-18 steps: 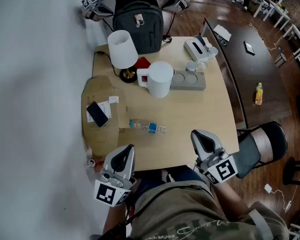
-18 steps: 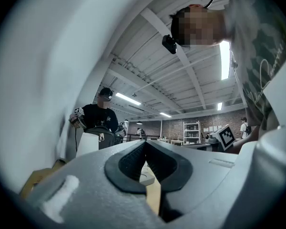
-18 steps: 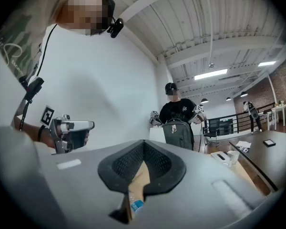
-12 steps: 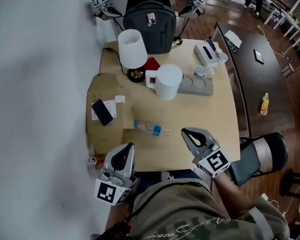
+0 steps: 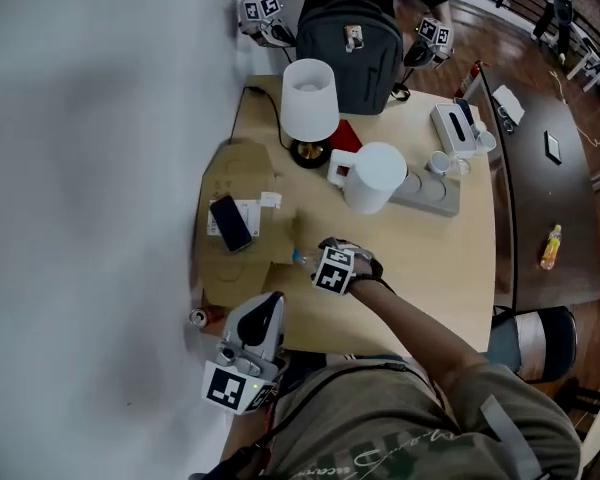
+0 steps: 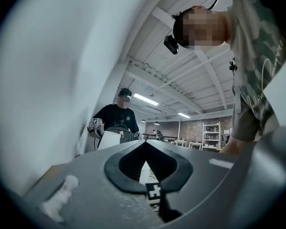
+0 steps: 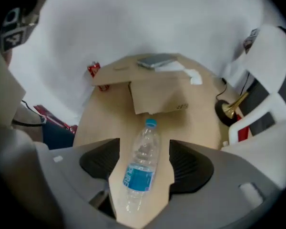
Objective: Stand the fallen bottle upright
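Bottle [image 7: 142,163] flat between spread right tongs [image 7: 144,152]

The person wears a loose olive-grey T-shirt [image 5: 400,418] with pale script lettering across the front and short sleeves, plus a small black head camera [image 6: 170,44] trailing a black cable. The left gripper [image 6: 145,144] and right gripper [image 7: 144,168] are smooth grey moulded shells with black ribbed pads [image 7: 188,168]; each carries a white cube [image 5: 332,269] printed with black square markers
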Demonstrator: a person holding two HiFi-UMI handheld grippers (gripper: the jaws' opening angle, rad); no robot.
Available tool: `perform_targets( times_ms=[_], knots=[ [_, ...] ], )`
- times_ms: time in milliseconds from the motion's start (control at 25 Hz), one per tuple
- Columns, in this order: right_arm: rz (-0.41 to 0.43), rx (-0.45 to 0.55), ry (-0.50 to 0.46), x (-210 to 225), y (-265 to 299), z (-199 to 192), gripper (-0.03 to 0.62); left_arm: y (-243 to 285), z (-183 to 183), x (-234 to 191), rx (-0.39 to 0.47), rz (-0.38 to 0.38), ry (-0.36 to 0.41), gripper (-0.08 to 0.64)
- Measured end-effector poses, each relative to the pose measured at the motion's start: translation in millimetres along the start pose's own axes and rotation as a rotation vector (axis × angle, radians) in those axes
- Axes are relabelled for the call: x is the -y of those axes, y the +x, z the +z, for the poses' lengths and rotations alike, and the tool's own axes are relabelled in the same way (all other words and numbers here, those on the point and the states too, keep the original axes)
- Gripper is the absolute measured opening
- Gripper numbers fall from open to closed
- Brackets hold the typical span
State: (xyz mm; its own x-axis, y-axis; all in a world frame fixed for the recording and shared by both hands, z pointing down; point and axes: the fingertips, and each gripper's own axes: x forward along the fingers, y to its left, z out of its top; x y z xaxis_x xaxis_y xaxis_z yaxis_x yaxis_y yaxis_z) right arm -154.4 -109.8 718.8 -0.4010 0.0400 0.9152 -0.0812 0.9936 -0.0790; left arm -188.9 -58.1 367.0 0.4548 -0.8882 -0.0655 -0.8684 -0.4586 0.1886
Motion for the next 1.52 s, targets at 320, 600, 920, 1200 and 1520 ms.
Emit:
perform_targets(
  times_ms=[320,600,920,1200,1520],
  knots=[
    [0.014,-0.244,-0.146,11.7,96.6,-19.5,0.321,-12.9,-14.5,-14.6,-0.029,0.054,-0.050,0.005],
    [0.021,-0.133,-0.150,11.1,88.1,-21.4,0.321,-15.4,-15.3,-25.4,-0.055,0.055,-0.045,0.005],
    [-0.294,0.468,0.054,38.5,-70.9,-37.5,0.319,-2.0,3.8,-25.6,-0.058,0.001,0.016,0.005],
    [-0.505,0.794,0.107,31.8,-114.2,-81.3,0.319,22.8,7.9,16.7,-0.058,-0.069,0.046,0.005],
    [-0.507,0.841,0.079,12.5,-135.0,-95.5,0.324,31.5,2.1,50.8,-0.089,-0.097,0.055,0.005]
  ],
)
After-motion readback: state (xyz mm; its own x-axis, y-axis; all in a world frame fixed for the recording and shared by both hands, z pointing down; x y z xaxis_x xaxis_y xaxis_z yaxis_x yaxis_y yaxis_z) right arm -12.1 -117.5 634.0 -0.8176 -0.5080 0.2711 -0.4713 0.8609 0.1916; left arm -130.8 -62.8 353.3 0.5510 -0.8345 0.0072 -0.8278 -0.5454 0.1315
